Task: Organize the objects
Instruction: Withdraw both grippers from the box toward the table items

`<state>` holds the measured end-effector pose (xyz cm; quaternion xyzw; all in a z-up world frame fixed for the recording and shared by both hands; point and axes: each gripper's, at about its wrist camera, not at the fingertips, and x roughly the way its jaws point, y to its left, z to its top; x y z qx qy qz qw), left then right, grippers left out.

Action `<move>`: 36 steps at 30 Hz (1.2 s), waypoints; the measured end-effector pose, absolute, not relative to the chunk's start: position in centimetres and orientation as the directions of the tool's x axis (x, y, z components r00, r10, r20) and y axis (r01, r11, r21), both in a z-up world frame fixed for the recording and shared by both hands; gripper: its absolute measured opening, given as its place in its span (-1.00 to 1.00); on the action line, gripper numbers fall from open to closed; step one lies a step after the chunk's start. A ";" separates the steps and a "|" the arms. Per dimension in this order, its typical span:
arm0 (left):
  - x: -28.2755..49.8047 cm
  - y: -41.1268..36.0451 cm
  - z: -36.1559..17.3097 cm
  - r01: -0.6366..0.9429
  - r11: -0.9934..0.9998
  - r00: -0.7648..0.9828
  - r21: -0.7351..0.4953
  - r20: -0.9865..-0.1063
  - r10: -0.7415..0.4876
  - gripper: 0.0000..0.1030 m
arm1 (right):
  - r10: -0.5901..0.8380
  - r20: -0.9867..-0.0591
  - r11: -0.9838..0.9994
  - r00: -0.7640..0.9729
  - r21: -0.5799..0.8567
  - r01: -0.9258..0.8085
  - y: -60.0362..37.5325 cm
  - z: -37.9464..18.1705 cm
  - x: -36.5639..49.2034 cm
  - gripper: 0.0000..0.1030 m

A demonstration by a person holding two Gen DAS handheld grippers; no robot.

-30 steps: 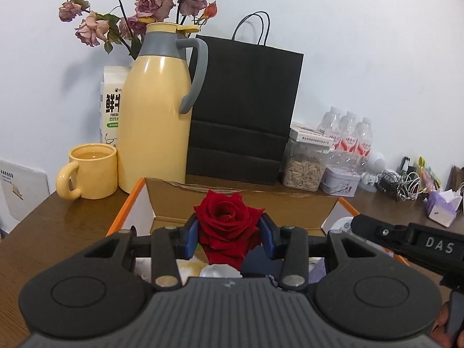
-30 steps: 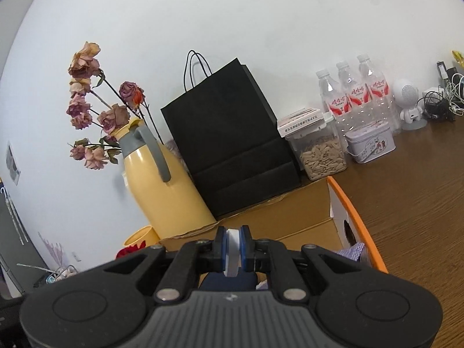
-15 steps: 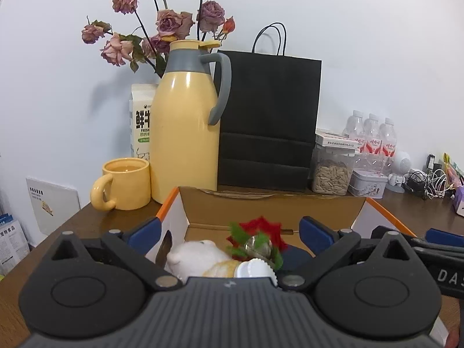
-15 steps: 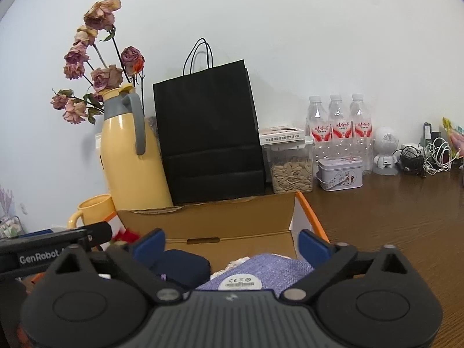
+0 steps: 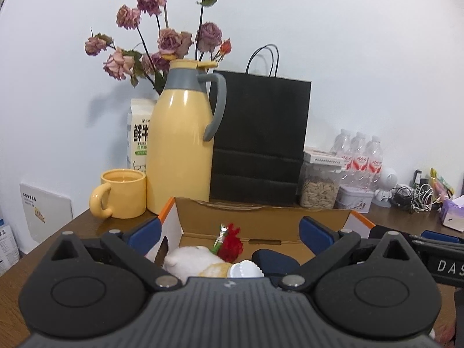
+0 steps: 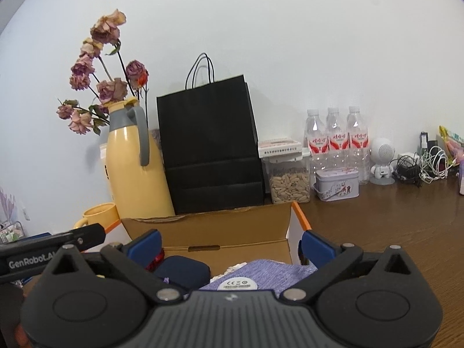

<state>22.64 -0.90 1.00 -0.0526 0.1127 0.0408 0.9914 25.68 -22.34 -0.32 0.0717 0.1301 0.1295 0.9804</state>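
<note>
An open cardboard box (image 5: 261,217) with orange edges stands in front of both grippers. In the left wrist view a red rose (image 5: 230,245) lies in it beside a white plush toy (image 5: 188,256), a white ribbed cap (image 5: 245,269) and a dark blue pouch (image 5: 272,258). My left gripper (image 5: 229,230) is open just before the box, with nothing between its blue pads. The right wrist view shows the box (image 6: 208,226) holding the pouch (image 6: 182,269), a purple cloth (image 6: 278,271) and a white round disc (image 6: 237,284). My right gripper (image 6: 230,245) is open and holds nothing.
Behind the box stand a yellow thermos jug (image 5: 179,145), a yellow mug (image 5: 121,192), a black paper bag (image 5: 258,139), a milk carton (image 5: 139,133) and dried roses (image 5: 171,40). A seed jar (image 6: 288,179), water bottles (image 6: 336,139), a tin (image 6: 336,185) and cables (image 6: 420,165) line the right.
My left gripper has opened and let go of the red rose, which now lies in the box. My right gripper has opened too, releasing a thin white item. Both have drawn back.
</note>
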 end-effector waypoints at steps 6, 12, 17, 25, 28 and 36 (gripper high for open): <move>21.0 -0.5 0.6 -0.107 0.990 0.970 -0.092 -0.229 0.083 1.00 | 0.267 -0.220 0.960 0.938 0.149 -0.238 -22.8 -0.4 24.2 1.00; 19.5 0.1 -0.3 -0.130 0.988 0.961 -0.079 -0.256 0.106 1.00 | 0.258 -0.216 0.964 0.942 0.126 -0.235 -23.4 -1.0 22.7 1.00; 17.5 0.9 -0.3 -0.137 0.987 0.957 -0.080 -0.266 0.112 1.00 | 0.248 -0.228 0.967 0.942 0.109 -0.228 -23.9 -1.2 21.4 1.00; 14.2 2.6 0.3 -0.117 0.991 0.945 -0.071 -0.315 0.089 1.00 | 0.317 -0.276 0.949 0.907 0.091 -0.303 -24.1 -0.6 17.4 1.00; 13.0 3.2 0.3 -0.135 0.989 0.933 -0.052 -0.344 0.110 1.00 | 0.346 -0.320 0.938 0.882 0.092 -0.335 -23.9 -0.9 15.9 1.00; 10.1 5.2 -1.2 -0.146 0.988 0.886 -0.040 -0.449 0.113 1.00 | 0.445 -0.465 0.883 0.765 0.085 -0.461 -21.7 -3.1 11.6 1.00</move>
